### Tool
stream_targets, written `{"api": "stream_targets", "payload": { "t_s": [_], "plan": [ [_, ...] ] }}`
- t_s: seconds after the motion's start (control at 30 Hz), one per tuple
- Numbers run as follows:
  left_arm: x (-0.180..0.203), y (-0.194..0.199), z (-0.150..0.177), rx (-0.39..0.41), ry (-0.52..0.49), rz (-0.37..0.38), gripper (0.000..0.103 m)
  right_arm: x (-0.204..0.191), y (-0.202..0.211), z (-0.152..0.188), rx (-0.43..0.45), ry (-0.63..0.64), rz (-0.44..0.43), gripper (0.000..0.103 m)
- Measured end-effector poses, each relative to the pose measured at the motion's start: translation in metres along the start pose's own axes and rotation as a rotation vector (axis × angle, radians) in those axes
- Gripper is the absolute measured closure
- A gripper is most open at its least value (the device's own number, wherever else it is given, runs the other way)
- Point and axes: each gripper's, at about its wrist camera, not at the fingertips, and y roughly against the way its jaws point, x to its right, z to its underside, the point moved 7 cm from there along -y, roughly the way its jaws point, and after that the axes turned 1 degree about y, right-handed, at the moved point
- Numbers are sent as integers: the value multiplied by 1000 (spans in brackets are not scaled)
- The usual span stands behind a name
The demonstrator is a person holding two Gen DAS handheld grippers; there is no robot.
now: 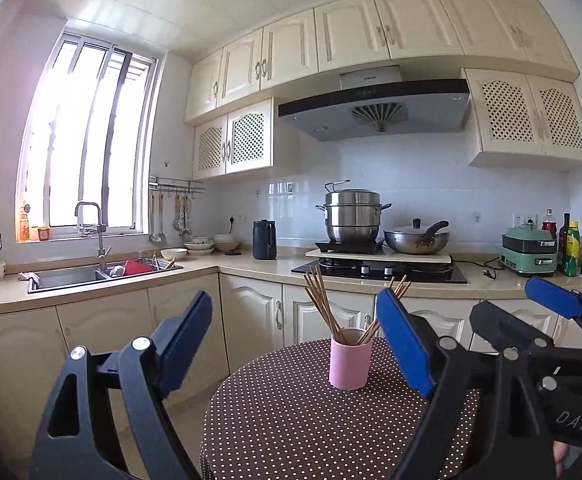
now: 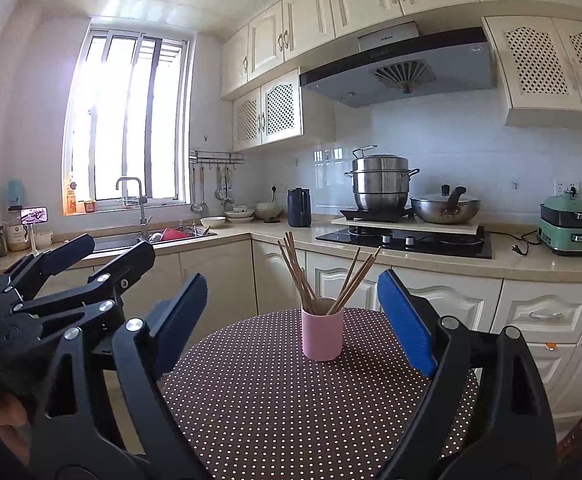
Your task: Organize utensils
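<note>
Chopsticks stand in a pink cup. One tight bundle leans toward the window side and a looser few lean the other way, so the tips fan out above the rim. They look like thin wooden or bamboo sticks, tan in colour; the exact number is not countable. The cup is a plain cylinder, matte pink, upright, with no handle visible.

The cup sits on the round surface, which is covered with a dark brown cloth dotted white. It stands toward the far edge, roughly centred between the claw fingers in both wrist views. No loose utensils are visible on the cloth around it.

Progress, as judged: all the chopsticks in sight are already in the cup, so the gathering looks done or nearly so. Anything on the near part of the cloth would be hidden below the claws, so more could remain there. The splayed bundle could perhaps still be straightened.

The right claw has its jaws spread wide with nothing between the blue pads, and it is short of the cup. The left claw is likewise released and empty, and it is held level. Each claw shows at the edge of the other's view, side by side.

Beyond are the kitchen counter, sink, hob with steamer pot and wok.
</note>
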Motion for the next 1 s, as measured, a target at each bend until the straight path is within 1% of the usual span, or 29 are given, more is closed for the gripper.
{"api": "stream_targets", "payload": {
  "t_s": [0.4,1.0],
  "plan": [
    [-5,6,-2,2,-8,-25,20,-5,1,-1,-1,0,-8,17],
    [-9,11,-4,13,-15,-32,20,-4,2,0,-1,-9,-10,17]
  ]
}}
